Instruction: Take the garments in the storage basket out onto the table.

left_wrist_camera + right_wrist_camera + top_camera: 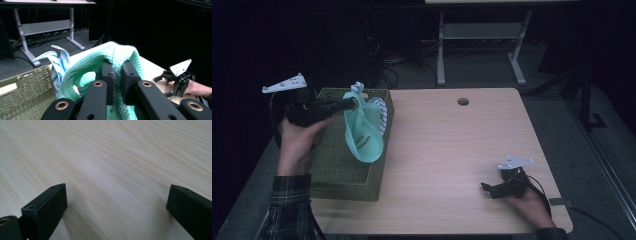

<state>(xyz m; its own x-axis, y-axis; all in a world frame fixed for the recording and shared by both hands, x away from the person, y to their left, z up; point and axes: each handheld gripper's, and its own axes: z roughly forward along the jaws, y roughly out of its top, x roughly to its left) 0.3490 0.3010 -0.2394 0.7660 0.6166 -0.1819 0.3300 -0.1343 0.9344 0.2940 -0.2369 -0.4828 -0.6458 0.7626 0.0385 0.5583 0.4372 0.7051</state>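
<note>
A mint green waffle cloth (362, 134) hangs over the green wicker basket (339, 177) at the table's left. My left gripper (351, 103) is shut on the cloth's top edge and holds it lifted. In the left gripper view the cloth (100, 63) drapes over both black pads, pinched between them (118, 77). A blue-and-white striped cloth (378, 111) lies behind it in the basket, one corner (58, 60) sticking up. My right gripper (488, 188) rests low at the table's front right, open; its jaws stand wide apart over bare wood (116, 195).
The light wood table (452, 145) has a round cable hole (463, 101) near its far edge. A white-framed desk (482, 35) stands on the floor behind. The basket's wall (25, 92) sits close under my left gripper.
</note>
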